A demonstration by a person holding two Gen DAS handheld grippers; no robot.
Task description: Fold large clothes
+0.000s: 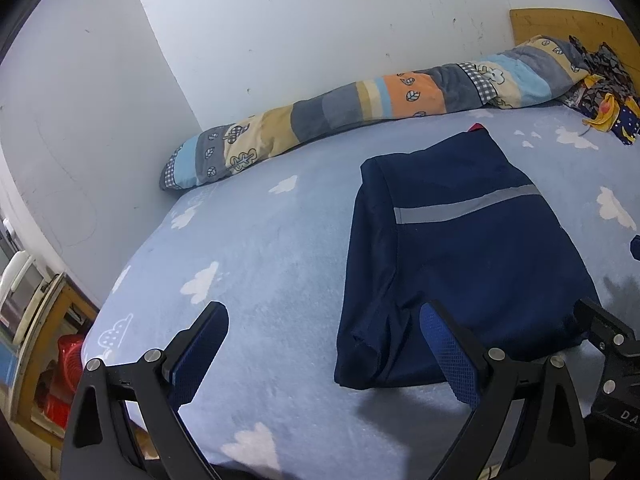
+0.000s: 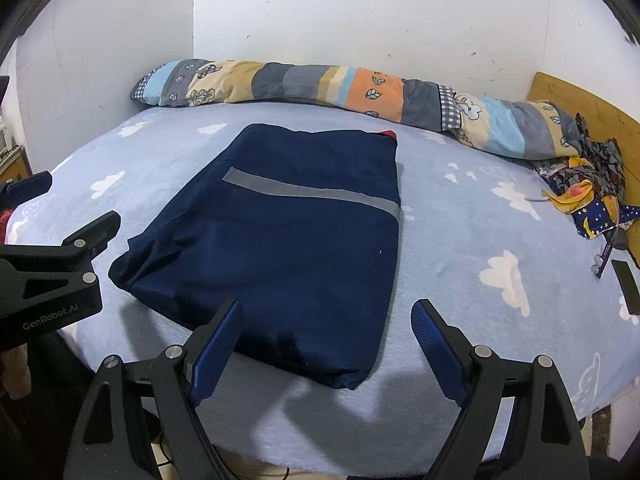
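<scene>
Covering the bed — cloud-print sheet; white wall behind.

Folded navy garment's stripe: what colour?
Grey, across the folded navy garment; clearest in the right wrist view.

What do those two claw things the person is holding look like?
Each claw is matte black with silver rivets and two long fingers faced with blue textured pads. The left claw and right claw match; the left one's body reads "GenRobot.AI" in pale letters.

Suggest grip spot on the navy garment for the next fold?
Probably the two near corners of the navy garment, from the near bed edge: that hem lies closest to both open grippers, left and right, and its thick, loose layers give something to pinch.
</scene>
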